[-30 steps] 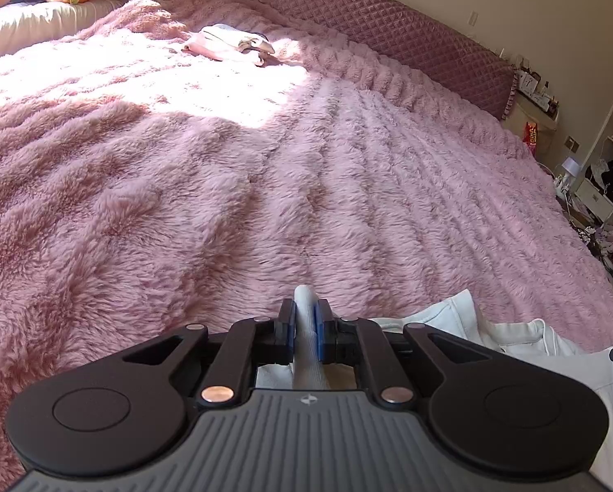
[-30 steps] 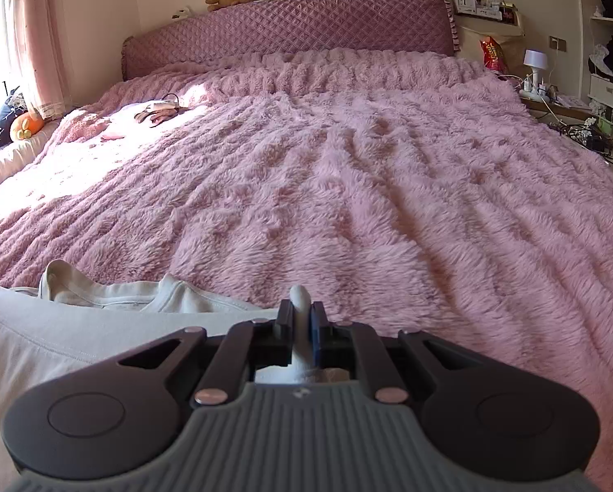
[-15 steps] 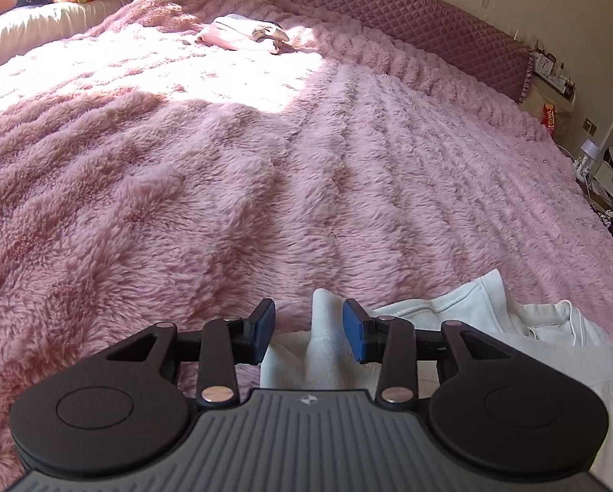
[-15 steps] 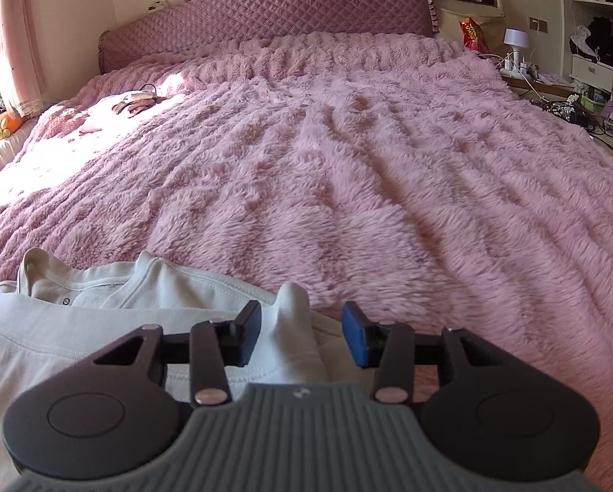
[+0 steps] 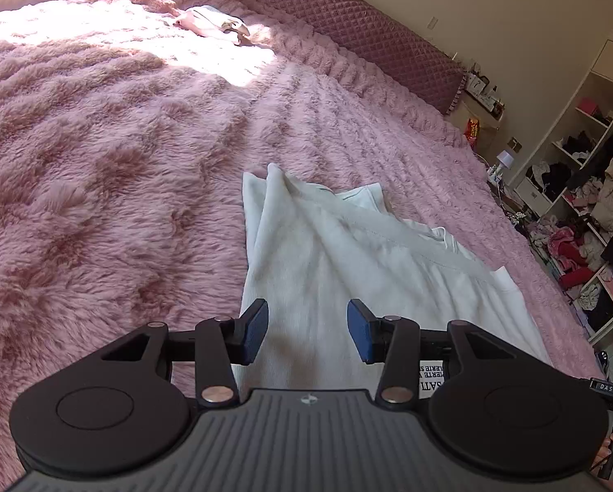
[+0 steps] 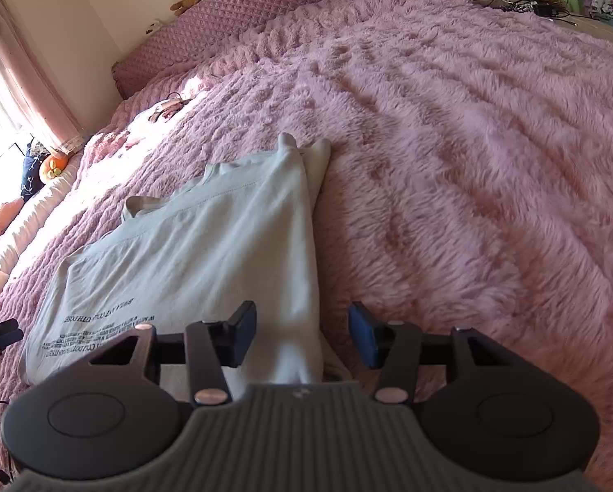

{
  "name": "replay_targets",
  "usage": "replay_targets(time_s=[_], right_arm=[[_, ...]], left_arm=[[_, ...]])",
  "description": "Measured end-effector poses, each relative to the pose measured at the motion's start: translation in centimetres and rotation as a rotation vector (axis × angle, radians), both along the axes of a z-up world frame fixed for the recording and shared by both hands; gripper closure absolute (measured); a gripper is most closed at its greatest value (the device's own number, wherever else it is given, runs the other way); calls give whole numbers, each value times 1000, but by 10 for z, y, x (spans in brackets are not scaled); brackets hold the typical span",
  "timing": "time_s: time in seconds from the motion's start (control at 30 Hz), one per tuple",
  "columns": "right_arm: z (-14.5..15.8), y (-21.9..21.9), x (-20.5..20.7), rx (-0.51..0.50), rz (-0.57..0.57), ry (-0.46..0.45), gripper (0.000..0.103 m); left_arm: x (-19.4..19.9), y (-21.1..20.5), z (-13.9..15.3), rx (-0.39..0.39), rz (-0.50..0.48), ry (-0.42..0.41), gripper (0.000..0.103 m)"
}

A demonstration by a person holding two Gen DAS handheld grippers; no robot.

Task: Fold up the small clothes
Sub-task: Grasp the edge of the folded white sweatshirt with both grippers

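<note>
A white T-shirt (image 5: 347, 254) lies folded lengthwise on the pink fluffy bedspread (image 5: 101, 164). Its far corners stand up in small peaks. My left gripper (image 5: 306, 330) is open above the shirt's near left part, its blue pads (image 5: 255, 332) clear of the cloth. In the right wrist view the same T-shirt (image 6: 224, 254) shows black printed text near its left end. My right gripper (image 6: 302, 334) hangs over the shirt's right folded edge. Its jaws are closing, with a ridge of cloth below them, and the pads do not press on it.
A small heap of pale clothes (image 5: 212, 24) lies far up the bed near the quilted headboard (image 5: 368, 28). Open shelves crowded with clothes (image 5: 585, 213) stand to the right of the bed. Cushions (image 6: 52, 164) and a curtain (image 6: 31, 82) are at the left.
Both grippers held pinched corners of the shirt, then opened and let them go. Both have pulled back toward the near edge, so the folded shirt now lies stretched out ahead of them.
</note>
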State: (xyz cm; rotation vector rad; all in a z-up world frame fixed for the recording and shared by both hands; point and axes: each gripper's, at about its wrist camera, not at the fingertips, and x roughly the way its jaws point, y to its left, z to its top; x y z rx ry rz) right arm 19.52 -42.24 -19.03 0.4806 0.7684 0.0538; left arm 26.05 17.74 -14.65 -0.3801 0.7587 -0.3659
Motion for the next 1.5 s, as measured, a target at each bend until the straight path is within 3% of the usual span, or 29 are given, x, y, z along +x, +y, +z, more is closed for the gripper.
replay_targets(time_s=[0.03, 0.2, 0.27, 0.37, 0.43, 0.47, 0.5, 0.6, 0.7, 0.77, 0.93, 1.1, 1.3, 1.5], right_arm=[[-4, 2, -3, 10, 16, 26, 102], [6, 3, -16, -49, -13, 8, 102], [-3, 2, -13, -42, -15, 62, 102], [-6, 11, -8, -111, 8, 93, 101], [3, 18, -5, -174, -38, 90, 80], [9, 21, -5, -208, -73, 77, 60], [18, 26, -7, -239, -103, 41, 52], [40, 47, -8, -255, -92, -61, 53], [60, 86, 1, -165, 16, -123, 52], [67, 125, 6, -169, 111, -152, 47], [63, 223, 18, -118, 334, -170, 45], [57, 328, 8, -307, 518, -232, 45], [35, 415, 3, -529, 664, -281, 45], [16, 457, 14, -602, 737, -277, 45]], left_arm=[[-2, -1, -4, 7, -4, 16, 52], [5, -8, -22, 65, -26, 64, 52], [5, -11, -27, 92, -35, 67, 52], [5, -17, -28, 133, -45, 59, 51], [2, -17, -25, 132, -48, 55, 50], [1, -16, -22, 128, -47, 52, 50], [0, -15, -20, 119, -48, 49, 50], [0, -7, -10, 85, -48, 28, 47], [5, 4, -1, 48, -18, -3, 39], [17, 13, 1, 18, 13, -1, 37], [54, 38, -12, -122, 55, 91, 37], [80, 58, -29, -280, 76, 153, 37], [101, 54, -43, -281, 41, 200, 37], [124, 48, -47, -320, 3, 237, 36]])
